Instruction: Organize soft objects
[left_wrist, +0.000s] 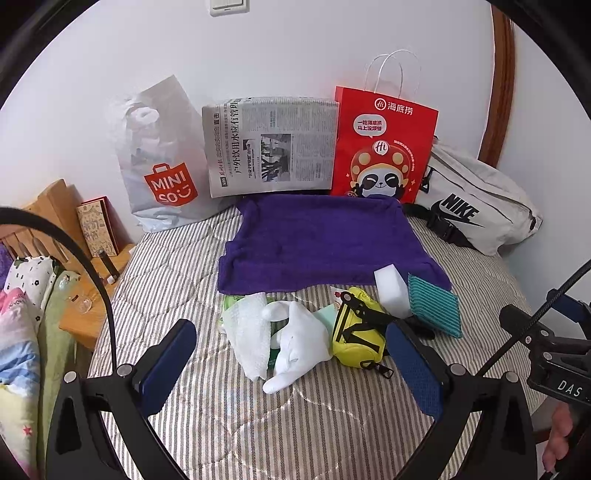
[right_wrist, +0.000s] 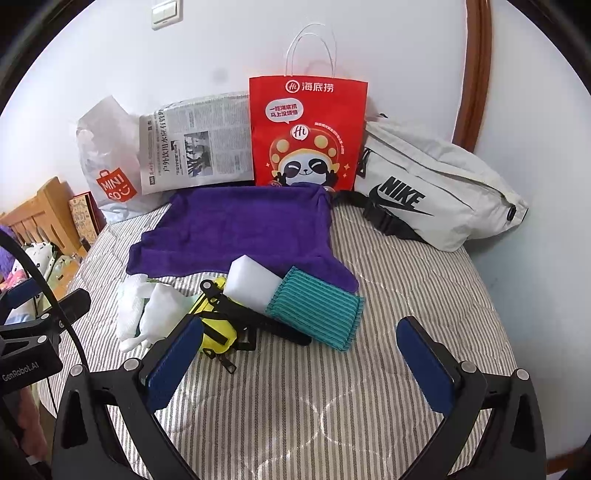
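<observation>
A bed (left_wrist: 258, 424) covered in a grey-and-white striped quilt fills both views, seen from just above its near edge. The left claw (left_wrist: 291, 365) hovers low over the quilt with its blue-padded fingers spread wide, holding nothing; the right claw (right_wrist: 301, 358) hovers the same way, also wide apart and holding nothing. Between and just beyond the fingers lies a small heap of soft objects. From left to right in the left wrist view: a crumpled white cloth (left_wrist: 245, 332), a white plush toy (left_wrist: 299, 347) lying partly on it, a small yellow pouch (left_wrist: 356, 338) with black straps touching the toy, a white sponge block (left_wrist: 391, 291) leaning behind the pouch, and a teal striped cloth pad (left_wrist: 436, 304) resting against the sponge's right side. Just behind the heap, a purple towel (left_wrist: 325, 240) is spread flat on the quilt, its near edge touching the sponge and the teal pad. Along the white wall at the back stand, left to right, a white plastic Miniso bag (left_wrist: 162, 162), a folded newspaper (left_wrist: 273, 144) propped upright, and a red paper bag (left_wrist: 384, 147) printed with a cartoon panda, with a pale grey Nike waist bag (left_wrist: 476, 203) slumped beside it. To the far left, a wooden nightstand (left_wrist: 79, 321) holds a book (left_wrist: 98, 227) standing on edge.
</observation>
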